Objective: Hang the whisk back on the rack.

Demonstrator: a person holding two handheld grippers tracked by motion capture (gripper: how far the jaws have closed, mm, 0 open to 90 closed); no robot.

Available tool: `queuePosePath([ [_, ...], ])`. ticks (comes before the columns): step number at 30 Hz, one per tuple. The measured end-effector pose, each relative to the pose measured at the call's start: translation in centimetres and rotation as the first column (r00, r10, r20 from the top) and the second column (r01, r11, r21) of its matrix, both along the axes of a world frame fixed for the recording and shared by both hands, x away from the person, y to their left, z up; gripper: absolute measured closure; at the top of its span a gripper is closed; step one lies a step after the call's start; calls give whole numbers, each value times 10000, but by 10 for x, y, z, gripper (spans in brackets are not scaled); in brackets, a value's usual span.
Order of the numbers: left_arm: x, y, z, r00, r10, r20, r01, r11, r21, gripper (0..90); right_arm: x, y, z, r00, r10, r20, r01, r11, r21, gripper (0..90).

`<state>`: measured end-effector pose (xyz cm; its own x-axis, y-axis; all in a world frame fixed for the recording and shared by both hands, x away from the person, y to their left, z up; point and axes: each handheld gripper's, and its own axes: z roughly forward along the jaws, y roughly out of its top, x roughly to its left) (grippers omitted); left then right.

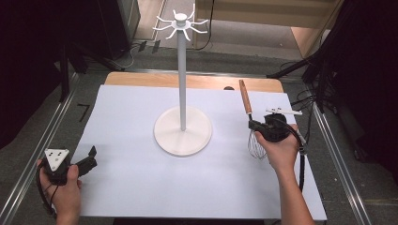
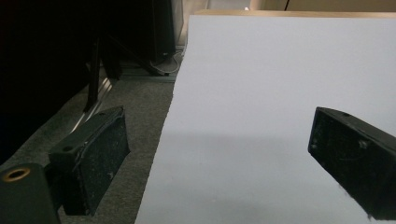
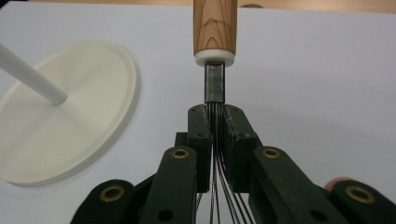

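The whisk (image 1: pixel 252 125) sits at the right of the tabletop (image 1: pixel 131 187), right hand-held gripper (image 3: pixel 215 122) pinching the wire neck below its wooden handle. To hang it on the stand (image 1: pixel 182 84), keep that pinch firm and lift it level. Thin steel wires, light-brown handle. Left hand-held gripper (image 2: pixel 219 154) is spread, holding 0 things.

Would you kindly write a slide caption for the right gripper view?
Right gripper shut on a wooden-handled whisk by its wires, beside the white stand's round base.
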<state>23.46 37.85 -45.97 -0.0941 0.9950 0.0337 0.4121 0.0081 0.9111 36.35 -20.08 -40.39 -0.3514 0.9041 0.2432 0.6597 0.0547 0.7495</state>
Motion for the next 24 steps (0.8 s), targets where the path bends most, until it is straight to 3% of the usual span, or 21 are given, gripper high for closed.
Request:
queuePosePath([
  [8, 0, 0, 0, 10000, 1, 1, -1, 10000, -1, 60, -10, 7, 1, 9954, 249, 926, -294, 9984, 475, 843],
  [13, 0, 0, 0, 10000, -7, 2, 7, 10000, -1, 60, -17, 14, 5, 9832, 474, 1763, -620, 9950, 783, 843],
  [15, 0, 0, 0, 10000, 0, 5, 0, 10000, -5, 60, -19, 15, 6, 9807, 472, 1898, -644, 9943, 851, 843],
  [17, 0, 0, 0, 10000, -3, -5, 3, 10000, 2, 60, -21, 17, 7, 9719, 591, 2277, -816, 9925, 909, 843],
  [18, 0, 0, 0, 10000, -11, 2, 11, 10000, -4, 60, -23, 19, 8, 9621, 669, 2644, -940, 9914, 914, 843],
  [19, 0, 0, 0, 10000, -11, 2, 11, 10000, -4, 60, -23, 19, 8, 9621, 669, 2644, -940, 9914, 914, 843],
  [24, 0, 0, 0, 10000, -5, 9, 5, 10000, -11, 60, -28, 26, 10, 9334, 746, 3510, -1222, 9858, 1154, 843],
])
